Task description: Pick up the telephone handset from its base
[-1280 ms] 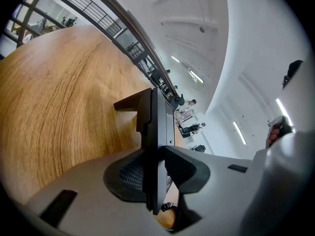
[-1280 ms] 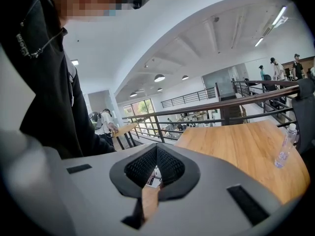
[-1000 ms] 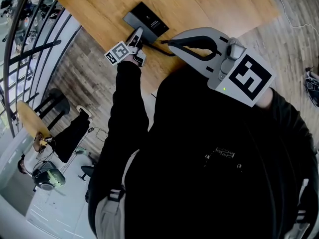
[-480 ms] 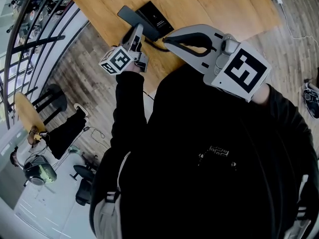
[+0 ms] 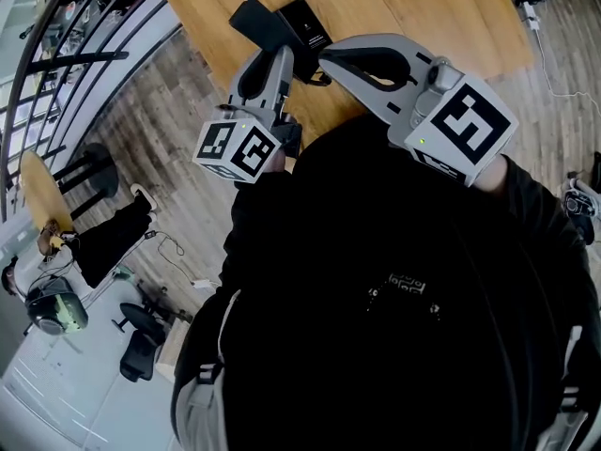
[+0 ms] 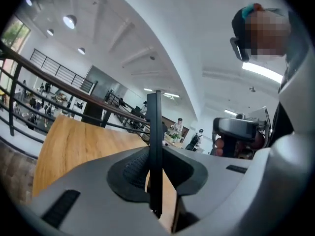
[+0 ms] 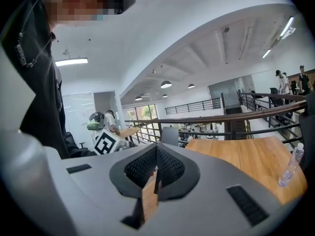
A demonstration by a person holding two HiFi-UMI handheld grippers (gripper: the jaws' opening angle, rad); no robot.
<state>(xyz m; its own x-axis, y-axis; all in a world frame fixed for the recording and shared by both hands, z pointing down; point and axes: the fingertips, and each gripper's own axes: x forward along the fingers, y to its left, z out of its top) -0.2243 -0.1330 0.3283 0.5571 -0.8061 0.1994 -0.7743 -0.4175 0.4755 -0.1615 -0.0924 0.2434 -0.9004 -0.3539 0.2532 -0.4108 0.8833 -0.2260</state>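
The left gripper (image 5: pixel 268 54) jaws pinched the handset (image 5: pixel 255 19), clear of the worktop (image 5: pixel 423 7) at nine o'clock of its base (image 5: pixel 308 28). The right gripper (image 5: pixel 327 56) jaws sat pressed together, empty. The lift seemed done; next needed a steady hold.

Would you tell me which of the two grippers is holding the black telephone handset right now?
The left gripper: the handset stands clamped edge-on between its jaws, while the right gripper is shut on nothing.

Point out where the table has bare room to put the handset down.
Bare wood lies right of the base, across to the table edge. Crowded at the base: left gripper holding the handset beside it, right gripper close in front.
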